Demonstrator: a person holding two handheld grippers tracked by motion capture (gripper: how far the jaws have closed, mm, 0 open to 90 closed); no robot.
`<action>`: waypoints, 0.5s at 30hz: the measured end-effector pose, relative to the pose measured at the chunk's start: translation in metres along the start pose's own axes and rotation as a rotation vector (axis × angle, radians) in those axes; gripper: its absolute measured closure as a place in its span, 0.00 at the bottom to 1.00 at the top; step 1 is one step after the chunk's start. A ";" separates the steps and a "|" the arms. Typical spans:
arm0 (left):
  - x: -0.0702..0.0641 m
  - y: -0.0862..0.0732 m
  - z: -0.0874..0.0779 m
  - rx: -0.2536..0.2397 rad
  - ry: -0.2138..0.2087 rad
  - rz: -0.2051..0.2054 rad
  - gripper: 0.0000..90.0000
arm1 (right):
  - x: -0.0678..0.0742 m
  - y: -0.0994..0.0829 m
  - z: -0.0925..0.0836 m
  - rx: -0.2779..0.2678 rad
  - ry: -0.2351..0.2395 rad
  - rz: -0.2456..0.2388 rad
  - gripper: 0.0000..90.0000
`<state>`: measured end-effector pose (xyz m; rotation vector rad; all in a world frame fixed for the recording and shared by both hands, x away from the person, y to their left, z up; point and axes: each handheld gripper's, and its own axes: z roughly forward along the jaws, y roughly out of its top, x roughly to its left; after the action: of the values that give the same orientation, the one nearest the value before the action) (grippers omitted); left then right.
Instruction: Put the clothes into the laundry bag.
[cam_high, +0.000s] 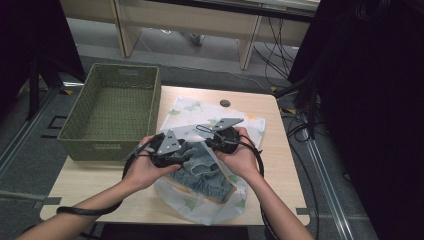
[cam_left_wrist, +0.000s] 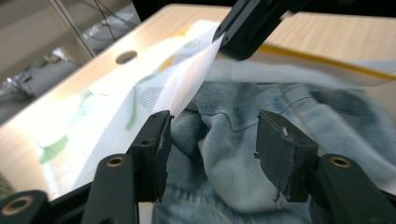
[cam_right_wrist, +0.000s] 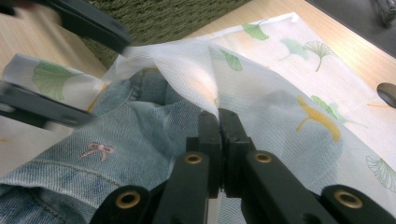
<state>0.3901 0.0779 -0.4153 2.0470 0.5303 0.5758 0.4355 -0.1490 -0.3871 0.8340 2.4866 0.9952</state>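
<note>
The right gripper (cam_right_wrist: 218, 122) pinches the white leaf-printed mesh bag (cam_right_wrist: 280, 93); the left gripper (cam_left_wrist: 212, 144) gapes around crumpled blue denim (cam_left_wrist: 224, 158).

One camera above, two cameras riding low and very near

The high view looks forward and down from the person's side onto the whole table (cam_high: 280, 150). The left gripper view sits close over the denim garment (cam_left_wrist: 233, 154), facing across the table. The right gripper view also sits very near, facing the green basket (cam_right_wrist: 177, 18). All three views share the white leaf-print bag (cam_high: 200, 112) and the denim.
</note>
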 end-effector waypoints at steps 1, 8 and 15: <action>-0.002 -0.001 -0.006 -0.008 -0.002 0.002 0.50 | 0.000 0.000 0.000 0.000 -0.003 -0.001 1.00; -0.026 -0.021 -0.020 0.020 -0.103 0.068 0.40 | 0.002 0.004 -0.002 -0.009 -0.015 -0.008 1.00; -0.042 -0.038 0.003 0.114 -0.151 0.177 0.27 | 0.005 0.006 -0.002 -0.011 -0.008 -0.020 1.00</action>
<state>0.3526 0.0709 -0.4574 2.2396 0.3007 0.4983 0.4328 -0.1430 -0.3819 0.8064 2.4753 0.9965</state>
